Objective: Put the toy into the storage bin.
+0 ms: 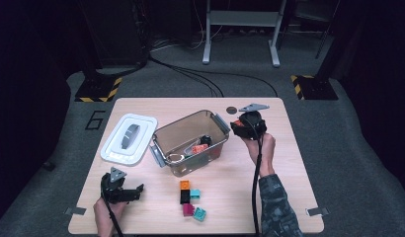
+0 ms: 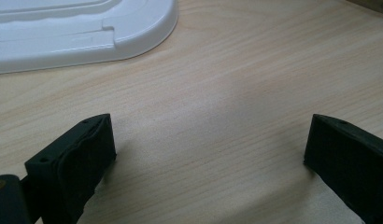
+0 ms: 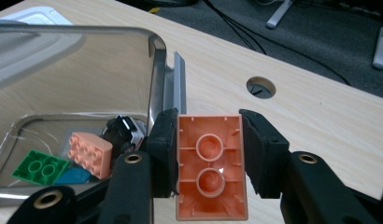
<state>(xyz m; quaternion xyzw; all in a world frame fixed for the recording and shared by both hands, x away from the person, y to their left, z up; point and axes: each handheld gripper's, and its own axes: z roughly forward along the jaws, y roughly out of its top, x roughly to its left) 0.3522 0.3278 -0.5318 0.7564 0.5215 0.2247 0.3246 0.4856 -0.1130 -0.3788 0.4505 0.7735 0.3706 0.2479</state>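
Orange brick, seen from its hollow underside, is clamped between my right gripper jaws, just beside the near rim of the clear plastic bin. Through the bin's tinted wall I can partly make out a peach brick, a green brick and a black-and-white piece too obscured to name. My left gripper jaws stand wide over bare bench, holding nothing; the white lid is cut off at the frame's top edge.
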